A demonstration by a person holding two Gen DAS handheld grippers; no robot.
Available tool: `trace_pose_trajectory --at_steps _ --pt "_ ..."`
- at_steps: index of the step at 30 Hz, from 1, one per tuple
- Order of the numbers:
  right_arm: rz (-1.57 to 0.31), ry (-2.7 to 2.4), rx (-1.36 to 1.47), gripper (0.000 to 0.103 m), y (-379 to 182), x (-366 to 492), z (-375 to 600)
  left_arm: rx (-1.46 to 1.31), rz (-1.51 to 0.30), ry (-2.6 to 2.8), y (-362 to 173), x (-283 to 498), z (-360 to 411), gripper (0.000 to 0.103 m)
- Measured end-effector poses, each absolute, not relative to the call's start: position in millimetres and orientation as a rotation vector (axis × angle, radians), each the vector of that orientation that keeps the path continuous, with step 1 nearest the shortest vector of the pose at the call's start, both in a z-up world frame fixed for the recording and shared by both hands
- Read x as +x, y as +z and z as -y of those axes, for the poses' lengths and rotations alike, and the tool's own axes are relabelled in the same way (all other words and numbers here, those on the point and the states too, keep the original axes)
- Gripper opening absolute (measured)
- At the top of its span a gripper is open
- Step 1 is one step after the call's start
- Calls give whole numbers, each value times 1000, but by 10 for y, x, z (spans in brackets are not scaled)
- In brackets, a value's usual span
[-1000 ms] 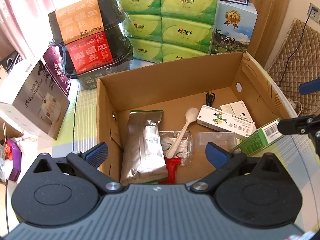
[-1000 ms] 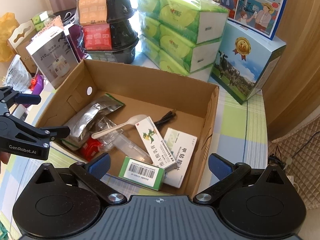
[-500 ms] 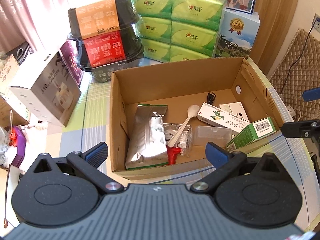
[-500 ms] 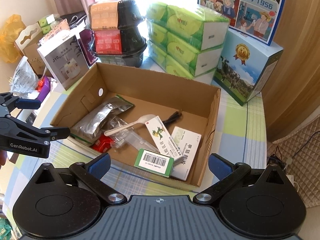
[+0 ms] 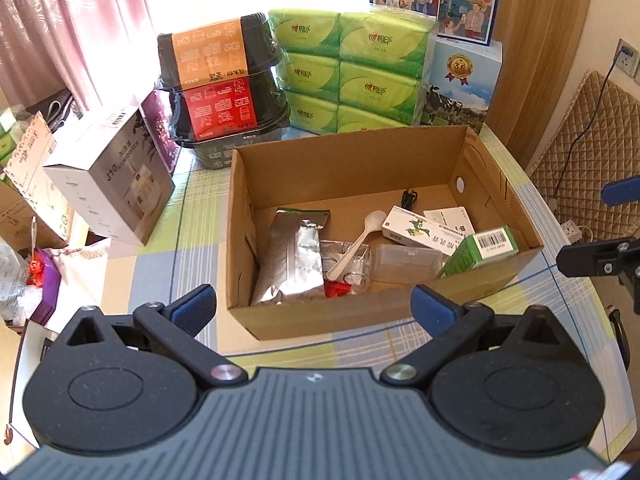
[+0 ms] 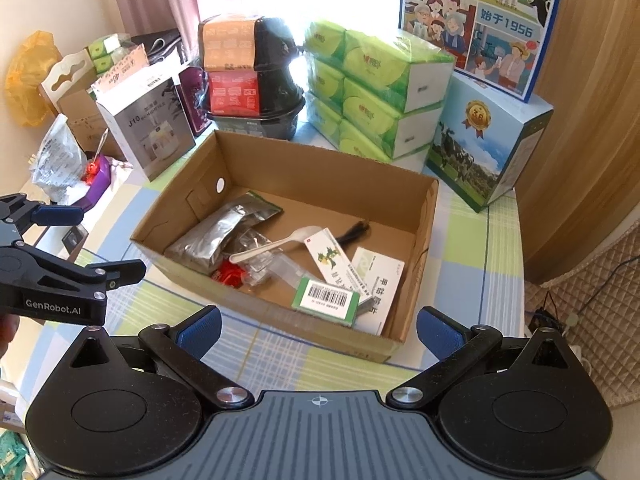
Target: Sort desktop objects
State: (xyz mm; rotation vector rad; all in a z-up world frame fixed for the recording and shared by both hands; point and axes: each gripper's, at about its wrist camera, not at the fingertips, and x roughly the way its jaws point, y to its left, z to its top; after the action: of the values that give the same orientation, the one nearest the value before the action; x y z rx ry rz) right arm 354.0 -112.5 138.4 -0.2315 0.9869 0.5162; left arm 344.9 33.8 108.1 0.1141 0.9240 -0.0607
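Both tools (image 5: 314, 306) (image 6: 319, 326) withdrawn above box (image 5: 360, 320), spread.

Cardboard, foil and plastic under my cameras.

My matt corrugated cardboard box (image 5: 360, 316) holds a crinkled shiny foil pouch (image 5: 294, 260), a smooth white plastic spoon (image 5: 356, 246) and a clear plastic case (image 5: 406, 260); at 12 o'clock, glossy film-wrapped tissue packs (image 5: 352, 76).

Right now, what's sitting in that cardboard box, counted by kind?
Small cartons: 3
Clear plastic cases: 2
Foil pouch: 1
White spoon: 1
Black cable: 1
Red piece, partly hidden: 1
Total: 9
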Motion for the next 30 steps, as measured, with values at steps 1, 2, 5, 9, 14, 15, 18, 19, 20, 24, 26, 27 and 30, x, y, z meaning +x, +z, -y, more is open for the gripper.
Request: trace_pose_trajectory --at_steps 1,2,5,9,14,15,18,19,20,24,26,27,30 --pt "-985 516 -231 101 1395 3503 1130 114 -919 -53 1092 3408 -340 102" --pt "-981 516 -229 101 1405 3461 1136 109 -916 -51 1102 3369 -349 102" --pt "-972 512 -231 101 1430 3327 1155 85 -913 -42 1125 3256 -391 102" --pt "-951 512 -249 101 1477 3118 1166 89 -882 -30 1181 3052 -400 102" --pt "-930 512 -227 101 1550 2888 1216 48 -848 -19 1256 2780 -417 102" --pt "-926 513 -227 101 1562 2841 1222 40 -847 -16 1266 2733 -420 102" --pt "-916 512 -233 101 1599 2706 1245 25 -841 -11 1299 2604 -424 102" --pt "-914 511 -233 101 1611 2656 1253 22 -839 -8 1315 2561 -422 102" --pt "-911 509 -235 101 1623 2608 1261 17 -834 -5 1334 2515 -427 102" --pt "-882 504 -235 101 1687 2383 1298 23 -809 17 1413 2339 -417 102" --pt "-875 505 -223 101 1705 2283 1312 30 -800 24 1448 2253 -402 102" --pt "-871 504 -222 101 1713 2237 1315 31 -794 27 1466 2207 -396 102" --pt "-855 496 -222 101 1737 2093 1340 28 -780 34 1508 2068 -375 102"
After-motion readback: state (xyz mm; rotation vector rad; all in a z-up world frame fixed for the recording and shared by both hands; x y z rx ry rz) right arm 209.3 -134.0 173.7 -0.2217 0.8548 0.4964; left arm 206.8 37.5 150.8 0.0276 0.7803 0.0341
